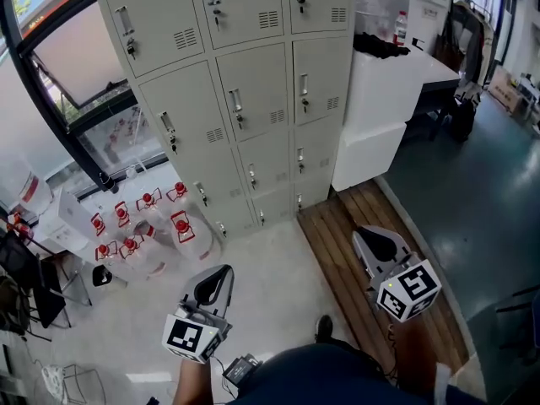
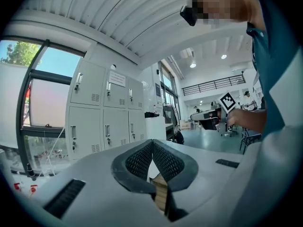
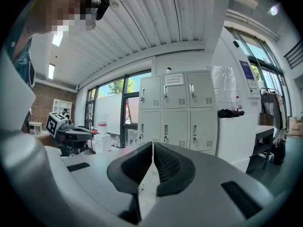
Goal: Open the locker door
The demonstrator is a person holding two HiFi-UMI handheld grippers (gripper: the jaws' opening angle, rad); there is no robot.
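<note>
A bank of pale grey lockers (image 1: 245,99) stands ahead, every door closed, each with a small handle and a vent. Both grippers hang low, well short of the lockers and touching nothing. My left gripper (image 1: 216,278) is over the light floor, its jaws shut with nothing between them. My right gripper (image 1: 375,239) is over the wooden strip, also shut and empty. The left gripper view shows the lockers (image 2: 102,122) far off behind the closed tips (image 2: 152,144). In the right gripper view the lockers (image 3: 177,112) stand beyond the closed tips (image 3: 152,145).
Several large water bottles with red caps (image 1: 139,226) stand on the floor left of the lockers, below a big window. A white counter (image 1: 396,91) adjoins the lockers on the right. A wooden floor strip (image 1: 346,268) runs toward it. A dark chair (image 1: 34,285) sits at the far left.
</note>
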